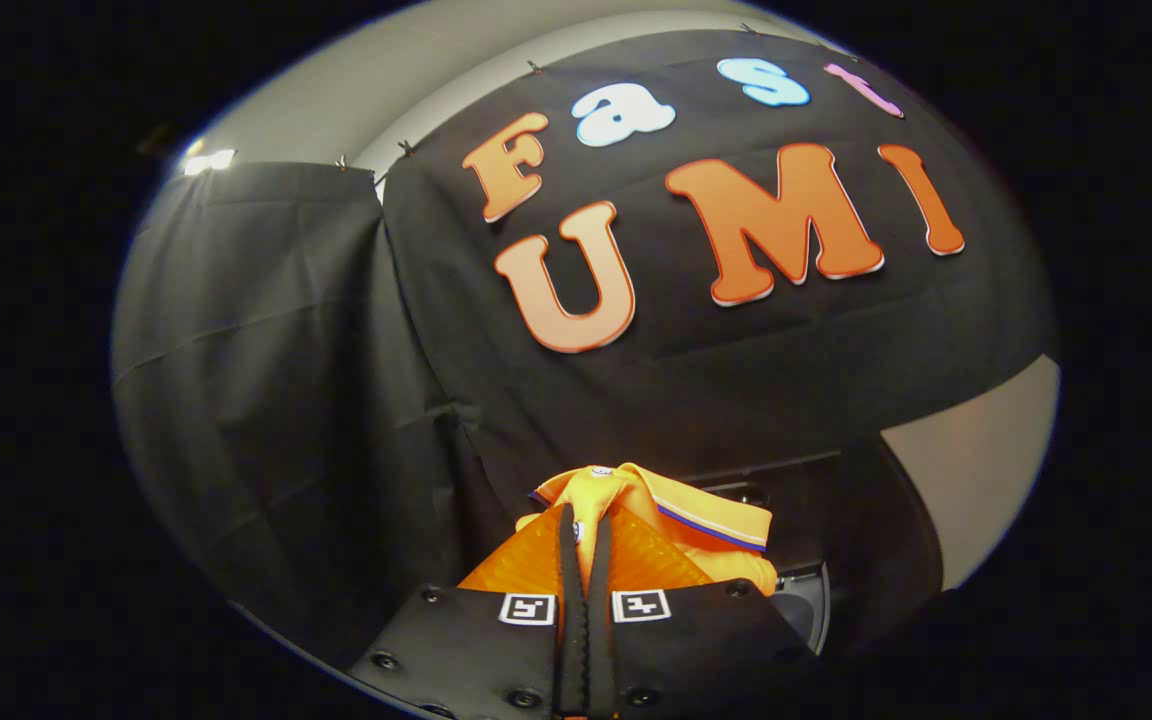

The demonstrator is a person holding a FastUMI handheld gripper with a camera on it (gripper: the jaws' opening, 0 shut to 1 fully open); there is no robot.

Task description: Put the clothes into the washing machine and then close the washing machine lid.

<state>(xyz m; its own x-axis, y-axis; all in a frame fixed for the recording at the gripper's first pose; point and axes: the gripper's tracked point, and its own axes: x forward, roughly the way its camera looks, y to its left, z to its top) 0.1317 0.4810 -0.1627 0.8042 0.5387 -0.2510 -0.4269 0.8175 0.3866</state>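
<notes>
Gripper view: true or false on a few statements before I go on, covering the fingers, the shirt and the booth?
1. The gripper is shut on the orange shirt. True.
2. The shirt lies flat on a table. False: it is bunched up between the fingers.
3. The shirt's collar has a dark stripe. True.
4. The booth's wall is white cloth. False: it is black cloth.

One gripper (584,545) shows, with two black fingers (567,560) pressed together on one orange shirt (676,520). The shirt has one collar with one dark stripe. Two square markers (526,608) sit on the gripper, one left, one right.
</notes>
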